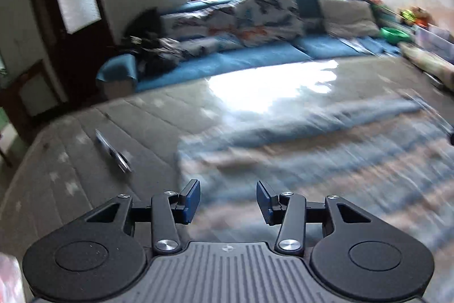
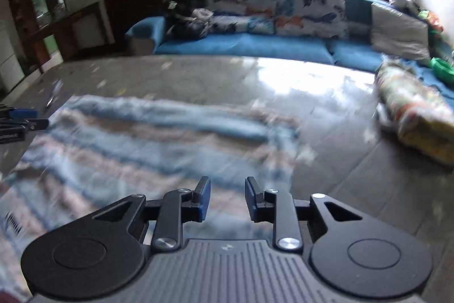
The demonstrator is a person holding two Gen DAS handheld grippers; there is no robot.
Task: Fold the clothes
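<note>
A: Nearest the lens in the left wrist view is the left gripper (image 1: 228, 202), its blue pads (image 1: 193, 198) set well apart with nothing between them. It hangs over the near left part of the cloth (image 1: 312, 158).

B: Same on the other side. The right gripper (image 2: 227, 198) has a clear gap between its jaws, a little narrower, and grips nothing. It sits above the cloth's (image 2: 147, 144) near right part.

A: Where does the cloth lie?

B: Spread flat on the grey quilted mattress (image 2: 354, 189), striped blue and pinkish-tan. Its long axis runs side to side across both views, with the stripes following it. A blue fold or band lies along the far edge.

A: What kind of garment?

B: Cannot tell; motion blur smears it. The near edge is hidden under both grippers, and in the left view the right end runs out of frame.

A: A small silvery thing (image 1: 113, 151) lies on the mattress (image 1: 85, 138), just left of the cloth. Too blurred to name.

B: A floral bundle (image 2: 417, 115) rests at the mattress's right, apart from the cloth. The left gripper's tip (image 2: 20, 121) shows at my left edge, cut off.
</note>
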